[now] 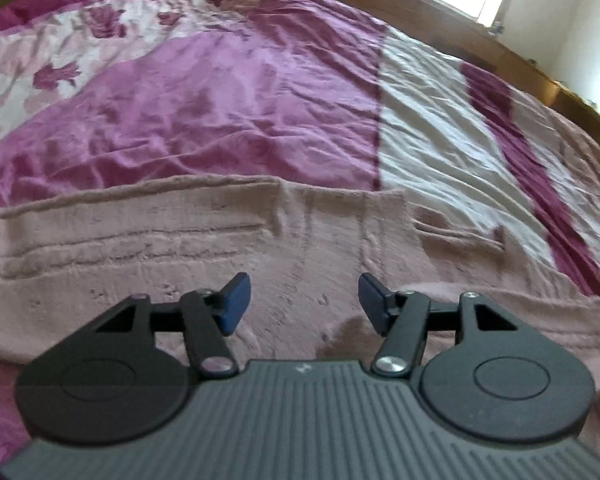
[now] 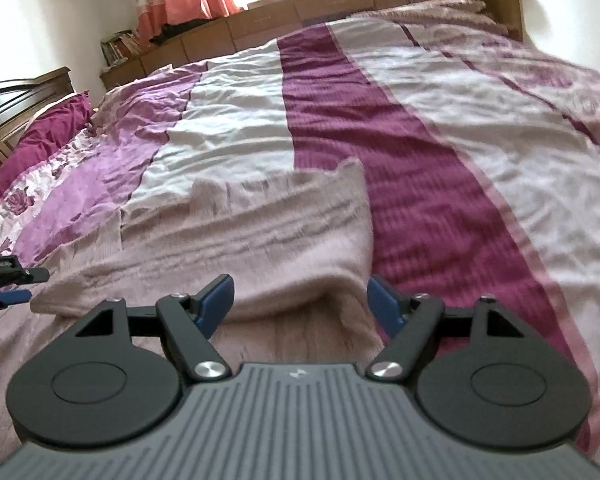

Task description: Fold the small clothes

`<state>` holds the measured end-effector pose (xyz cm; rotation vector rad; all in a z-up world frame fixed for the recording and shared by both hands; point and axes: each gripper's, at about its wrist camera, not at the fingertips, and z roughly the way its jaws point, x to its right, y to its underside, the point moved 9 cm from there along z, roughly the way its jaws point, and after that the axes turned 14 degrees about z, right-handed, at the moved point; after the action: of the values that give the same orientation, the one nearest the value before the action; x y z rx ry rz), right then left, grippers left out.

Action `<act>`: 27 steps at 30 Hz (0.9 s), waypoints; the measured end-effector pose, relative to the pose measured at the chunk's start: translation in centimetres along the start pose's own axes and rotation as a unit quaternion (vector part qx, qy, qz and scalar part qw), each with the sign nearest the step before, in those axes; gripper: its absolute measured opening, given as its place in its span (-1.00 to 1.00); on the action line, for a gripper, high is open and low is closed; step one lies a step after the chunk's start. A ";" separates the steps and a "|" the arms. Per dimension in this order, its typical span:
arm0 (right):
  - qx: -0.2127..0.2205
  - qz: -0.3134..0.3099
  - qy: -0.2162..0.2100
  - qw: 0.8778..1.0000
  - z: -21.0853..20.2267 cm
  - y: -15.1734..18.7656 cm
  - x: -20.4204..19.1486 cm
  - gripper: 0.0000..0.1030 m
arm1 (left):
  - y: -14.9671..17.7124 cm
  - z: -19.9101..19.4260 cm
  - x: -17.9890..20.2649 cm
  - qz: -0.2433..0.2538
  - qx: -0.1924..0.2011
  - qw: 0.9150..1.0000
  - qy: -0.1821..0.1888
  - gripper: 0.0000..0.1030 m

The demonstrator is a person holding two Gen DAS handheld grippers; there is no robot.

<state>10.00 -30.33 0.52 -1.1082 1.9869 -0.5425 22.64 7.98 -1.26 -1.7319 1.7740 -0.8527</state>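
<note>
A wide bed fills both views, covered with a crumpled satin bedspread (image 1: 220,92) in purple, magenta and pale grey bands, with a rose print along one side.

In the left wrist view, a dusty-pink knitted garment (image 1: 180,248) lies flat across the bedspread, with ribbed lines running over it. The left gripper (image 1: 304,302) hovers above its middle part; its jaws stand moderately apart and nothing is between the blue pads (image 1: 236,304). A small pale logo mark (image 1: 301,369) sits on the grey ribbed body of the gripper, but it is too small to read. A brown wooden ledge (image 1: 540,80) borders the bed under a bright window.

In the right wrist view, the same garment (image 2: 260,232) lies partly folded, its thick right edge reaching between the jaws of the right gripper (image 2: 302,304). These jaws are wide and the pads do not press the cloth. The left gripper (image 2: 4,292) shows at the left border. Books (image 2: 120,44) stand on the ledge, with unreadable spines.
</note>
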 end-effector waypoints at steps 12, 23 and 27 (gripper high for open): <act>-0.007 -0.034 0.017 0.999 4.4 0.7 -0.8 0.54 | 2.9 0.7 3.6 0.061 0.001 0.998 0.014 0.26; -0.003 -0.039 0.022 0.999 5.0 1.1 -0.1 0.54 | 3.6 -1.1 7.0 0.090 0.036 0.993 0.073 0.16; -0.001 -0.043 0.022 0.999 4.9 1.2 -0.1 0.54 | 3.9 -2.0 8.7 0.136 0.055 0.987 0.067 -0.10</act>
<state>13.33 -29.55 -3.21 -1.1974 1.9848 -0.6160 18.05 -0.58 -2.27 -1.3497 1.9557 -0.9460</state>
